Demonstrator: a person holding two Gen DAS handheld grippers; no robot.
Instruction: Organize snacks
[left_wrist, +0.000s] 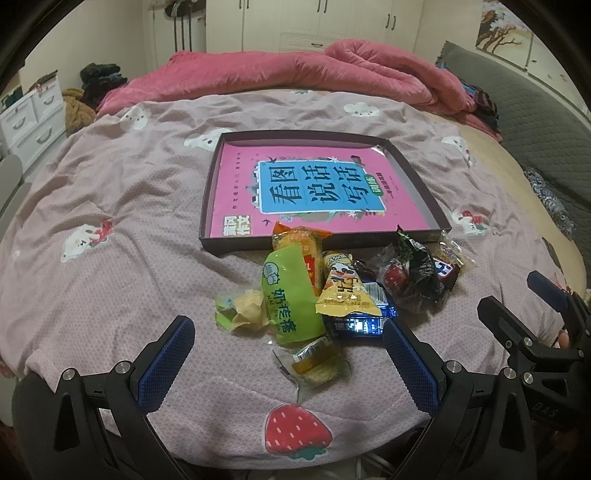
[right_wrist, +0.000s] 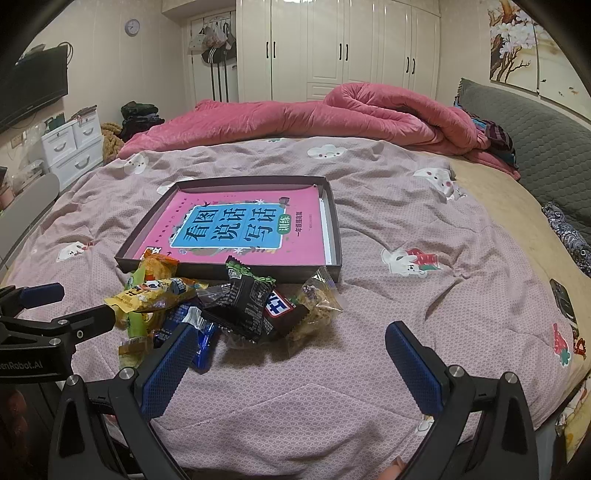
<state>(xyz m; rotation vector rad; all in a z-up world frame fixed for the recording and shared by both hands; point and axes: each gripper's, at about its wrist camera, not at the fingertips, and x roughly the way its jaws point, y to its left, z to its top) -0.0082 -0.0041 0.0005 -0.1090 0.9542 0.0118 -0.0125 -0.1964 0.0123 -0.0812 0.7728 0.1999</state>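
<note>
From the left wrist camera, nothing looks sorted yet. The snacks all lie in one loose pile on the pink bedspread (left_wrist: 110, 192), just at the near wall of the shallow box (left_wrist: 424, 177). The box holds only a pink book (left_wrist: 236, 184). In the pile, the green packet (left_wrist: 291, 295) sits at the centre, the yellow packet (left_wrist: 345, 291) to its 3 o'clock, the black packet (left_wrist: 424, 269) further right, and a small clear-wrapped sweet (left_wrist: 314, 360) at 6 o'clock. The left gripper (left_wrist: 290, 363) is spread wide and empty, with that sweet between its fingers. The right gripper (left_wrist: 517, 295) shows at 3 o'clock, also apart.

From the right wrist camera, the right gripper (right_wrist: 291, 354) is spread and holds nothing over bare bedspread, the pile at its 10 o'clock. The left gripper (right_wrist: 66, 302) shows at 9 o'clock, close to the yellow packet. The book fills most of the box floor, so I judge snacks must go on top of it. A rolled red quilt (right_wrist: 332, 118) lies well behind, clear of the work.
</note>
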